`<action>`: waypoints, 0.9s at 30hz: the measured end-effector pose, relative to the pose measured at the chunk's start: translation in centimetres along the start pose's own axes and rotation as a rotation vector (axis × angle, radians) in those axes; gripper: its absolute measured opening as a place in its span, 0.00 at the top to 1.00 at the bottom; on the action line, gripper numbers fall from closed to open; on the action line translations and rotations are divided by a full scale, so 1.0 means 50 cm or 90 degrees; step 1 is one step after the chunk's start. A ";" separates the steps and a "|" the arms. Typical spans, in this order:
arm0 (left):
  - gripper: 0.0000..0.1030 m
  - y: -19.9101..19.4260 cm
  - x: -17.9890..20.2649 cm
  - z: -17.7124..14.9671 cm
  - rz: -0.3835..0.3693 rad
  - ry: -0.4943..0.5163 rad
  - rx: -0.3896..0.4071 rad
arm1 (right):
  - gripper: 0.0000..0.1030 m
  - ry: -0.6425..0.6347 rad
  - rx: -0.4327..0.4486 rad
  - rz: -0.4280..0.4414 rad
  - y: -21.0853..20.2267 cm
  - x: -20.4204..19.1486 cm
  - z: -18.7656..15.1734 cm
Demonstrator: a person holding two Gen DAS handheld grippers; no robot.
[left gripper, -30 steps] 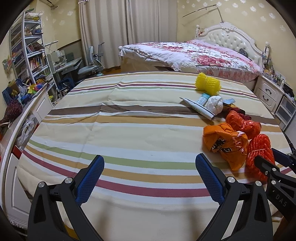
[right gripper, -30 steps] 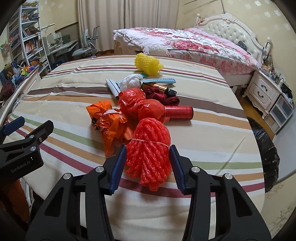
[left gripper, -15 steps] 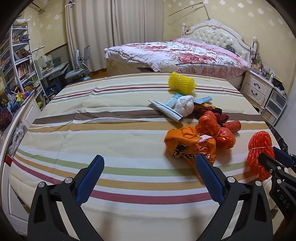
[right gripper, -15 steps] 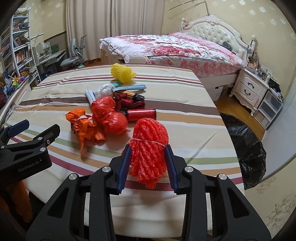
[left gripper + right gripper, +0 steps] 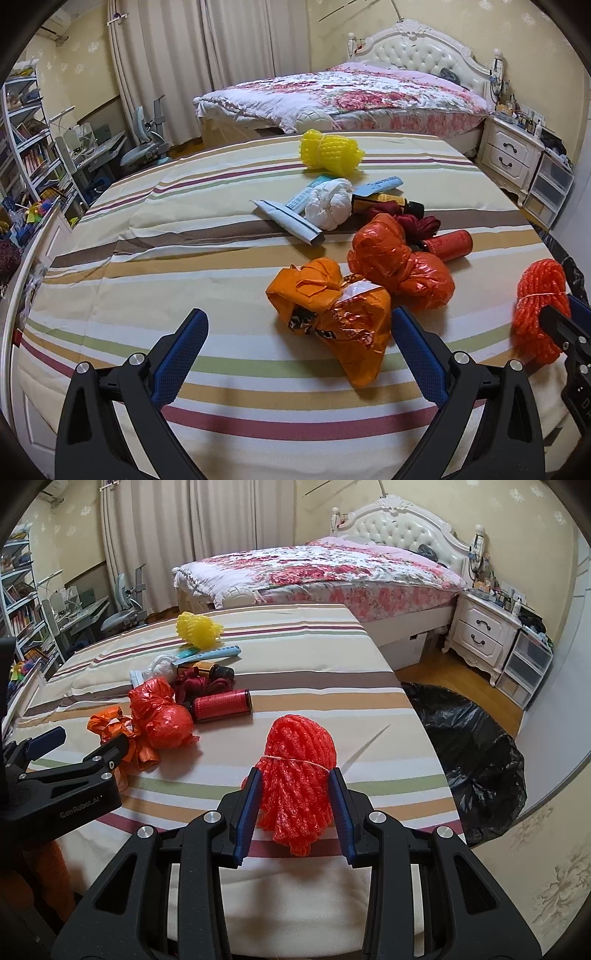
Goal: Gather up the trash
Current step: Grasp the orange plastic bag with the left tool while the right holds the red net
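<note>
- Fingers of the right gripper [image 5: 295,805] pinch the red foam net bundle [image 5: 299,775] from both sides; both blue pads [image 5: 247,812] press into its lower half, and the tied upper half stands clear beyond the fingertips.
- Fingers of the left gripper [image 5: 295,354] are spread wide with nothing between them.
- Just beyond the left fingertips, toward the right finger, lies the orange plastic bag [image 5: 328,314] on the striped bedcover [image 5: 147,258].
- Past that bag, farther from the left fingers, rest a red plastic bag [image 5: 402,266], a red cylinder [image 5: 448,245], a white wad [image 5: 330,203], a flat tube [image 5: 288,221] and a yellow foam net [image 5: 330,149].
- Right of the right fingers, down on the floor beside the bed, sits the open black trash bag [image 5: 472,753].
- Step in hand, as judged: transfer of the first gripped item from the bedcover toward the trash bag. The bundle appears lifted off the cover, though contact at its lowest edge cannot be ruled out.
- Next move, right side: carry the bundle rightward past the bed edge, position it over the bag mouth, then part the fingers.
- Requirement: hold the pinch firm during travel, as foam net compresses and may slip.
- Next move, left side: advance so the orange bag sits between the fingers, then close on it.
</note>
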State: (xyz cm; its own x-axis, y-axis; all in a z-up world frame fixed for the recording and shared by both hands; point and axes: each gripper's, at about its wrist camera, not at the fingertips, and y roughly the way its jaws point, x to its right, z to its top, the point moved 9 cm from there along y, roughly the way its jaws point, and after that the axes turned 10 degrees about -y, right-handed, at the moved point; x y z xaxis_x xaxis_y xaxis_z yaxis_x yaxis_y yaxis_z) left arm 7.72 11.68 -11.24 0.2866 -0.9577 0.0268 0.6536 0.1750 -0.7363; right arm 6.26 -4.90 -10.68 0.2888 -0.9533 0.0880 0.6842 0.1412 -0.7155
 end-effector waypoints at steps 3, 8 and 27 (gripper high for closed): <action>0.07 0.006 -0.029 -0.007 0.014 -0.008 -0.011 | 0.65 0.002 0.002 0.004 0.001 0.000 0.002; 0.07 0.004 -0.076 -0.018 0.040 -0.019 -0.017 | 0.65 0.002 0.003 0.007 0.005 -0.001 0.003; 0.09 0.008 -0.073 0.003 -0.002 -0.029 0.004 | 0.64 0.000 0.002 0.005 0.005 -0.001 0.003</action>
State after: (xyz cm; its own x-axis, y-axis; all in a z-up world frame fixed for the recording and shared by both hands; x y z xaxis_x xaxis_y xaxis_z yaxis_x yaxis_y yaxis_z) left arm 7.04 15.26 -11.52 0.3158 -0.9470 0.0595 0.6586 0.1737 -0.7322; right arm 6.51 -4.77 -10.78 0.2935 -0.9524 0.0827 0.6840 0.1488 -0.7141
